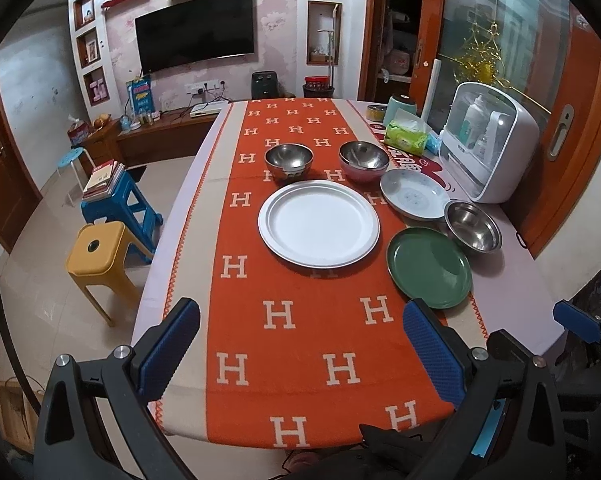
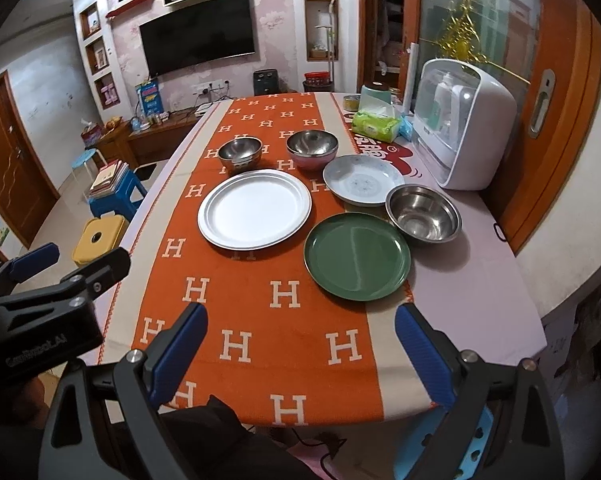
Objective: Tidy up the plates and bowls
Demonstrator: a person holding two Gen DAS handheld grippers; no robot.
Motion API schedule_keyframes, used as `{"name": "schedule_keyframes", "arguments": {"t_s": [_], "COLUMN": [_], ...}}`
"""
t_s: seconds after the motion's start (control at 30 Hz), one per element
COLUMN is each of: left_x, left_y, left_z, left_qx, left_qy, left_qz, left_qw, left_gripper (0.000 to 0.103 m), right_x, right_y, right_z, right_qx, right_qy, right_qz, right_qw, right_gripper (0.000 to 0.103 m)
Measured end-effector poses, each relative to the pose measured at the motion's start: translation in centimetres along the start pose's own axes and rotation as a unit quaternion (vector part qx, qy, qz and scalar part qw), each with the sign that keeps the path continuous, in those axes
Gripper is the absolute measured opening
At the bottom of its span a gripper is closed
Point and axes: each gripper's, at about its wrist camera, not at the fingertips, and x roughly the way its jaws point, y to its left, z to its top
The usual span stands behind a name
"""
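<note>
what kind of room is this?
Likely a home living and dining room: a wall-mounted TV over a low wooden cabinet, and a cloth-covered dining table set with plates and bowls.

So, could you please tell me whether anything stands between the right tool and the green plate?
Nothing visible does. The right tool is open above the near end of the table, and only bare orange runner lies between it and the green plate. The steel bowl sits beyond the plate to the right, off that path.
</note>
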Motion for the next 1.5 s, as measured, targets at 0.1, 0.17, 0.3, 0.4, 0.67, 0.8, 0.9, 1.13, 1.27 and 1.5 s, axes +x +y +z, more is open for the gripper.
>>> {"name": "schedule_keyframes", "arguments": {"t_s": [0.1, 0.17, 0.3, 0.4, 0.67, 0.8, 0.9, 1.13, 1.27, 1.5], "left_x": [0.2, 0.6, 1.2, 1.7, 4.0, 5.3, 6.3, 10.5, 13.4, 19.3], "left_y": [0.4, 0.6, 1.2, 1.2, 1.9, 2.7, 3.1, 3.7, 4.0, 5.1], "left_z": [0.1, 0.2, 0.3, 0.4, 1.1, 2.5, 3.8, 7.8, 10.0, 12.3], "left_qx": [0.011, 0.019, 0.022, 0.024, 0.015, 0.004, -0.002, -0.006, -0.010, -0.029], "left_qy": [-0.003, 0.002, 0.010, 0.016, 0.043, 0.045, 0.043, 0.050, 0.065, 0.095], "left_qz": [-0.008, -0.024, -0.070, -0.080, -0.107, -0.106, -0.100, -0.081, -0.074, -0.066], "left_qw": [0.9999, 0.9995, 0.9973, 0.9964, 0.9932, 0.9933, 0.9940, 0.9954, 0.9951, 0.9929], "left_gripper": [0.101, 0.101, 0.102, 0.102, 0.102, 0.102, 0.102, 0.102, 0.102, 0.102], "right_x": [0.1, 0.1, 0.1, 0.2, 0.7, 1.9, 3.1, 7.2, 9.4, 14.7], "right_y": [0.1, 0.3, 0.4, 0.3, -0.9, -1.3, -1.5, -1.9, -2.0, -1.6], "right_z": [-0.4, -0.7, -1.5, -1.7, -1.3, 0.1, 1.5, 5.5, 7.6, 10.7], "right_qx": [0.020, 0.028, 0.051, 0.064, 0.100, 0.105, 0.102, 0.081, 0.070, 0.043], "right_qy": [-0.008, -0.011, -0.010, -0.007, -0.018, -0.017, -0.022, -0.006, 0.007, 0.046], "right_qz": [-0.001, -0.007, -0.010, -0.010, 0.009, 0.020, 0.028, 0.055, 0.064, 0.092], "right_qw": [1.000, 1.000, 0.999, 0.998, 0.995, 0.994, 0.994, 0.995, 0.995, 0.994], "right_gripper": [0.096, 0.096, 0.096, 0.096, 0.095, 0.095, 0.095, 0.095, 0.095, 0.095]}}
